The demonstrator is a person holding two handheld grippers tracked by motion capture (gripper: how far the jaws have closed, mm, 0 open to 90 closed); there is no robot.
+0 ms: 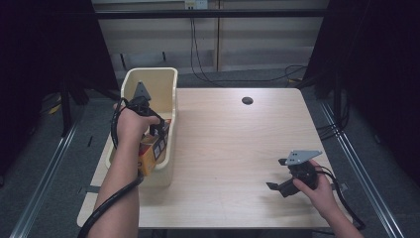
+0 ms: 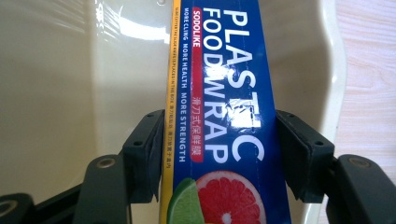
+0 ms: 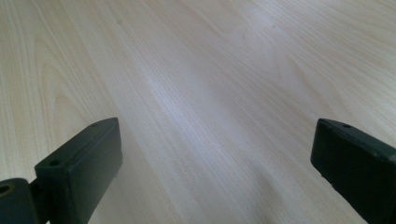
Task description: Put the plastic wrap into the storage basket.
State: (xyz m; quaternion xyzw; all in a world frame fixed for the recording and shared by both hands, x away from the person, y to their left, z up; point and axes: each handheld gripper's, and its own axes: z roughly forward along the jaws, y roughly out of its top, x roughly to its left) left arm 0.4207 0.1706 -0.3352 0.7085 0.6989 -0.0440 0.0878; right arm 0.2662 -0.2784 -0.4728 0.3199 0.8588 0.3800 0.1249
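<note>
Both grippers low: left gripper (image 2: pixel 219 154) clamps wrap box (image 2: pixel 219 93) inside bin (image 1: pixel 163 82), seemingly tilted; right gripper (image 3: pixel 215 163) fingers spread.

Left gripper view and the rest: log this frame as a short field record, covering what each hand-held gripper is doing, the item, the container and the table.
left hand-held gripper: jaws closed on the sides of the box, inside the bin
item: blue plastic food wrap box, grapefruit and lime picture at its near end
container: cream plastic bin, at the table's left edge
right hand-held gripper: jaws wide apart, holding nothing, low over bare wood
table: light wood, with a dark round hole near the far edge
</note>
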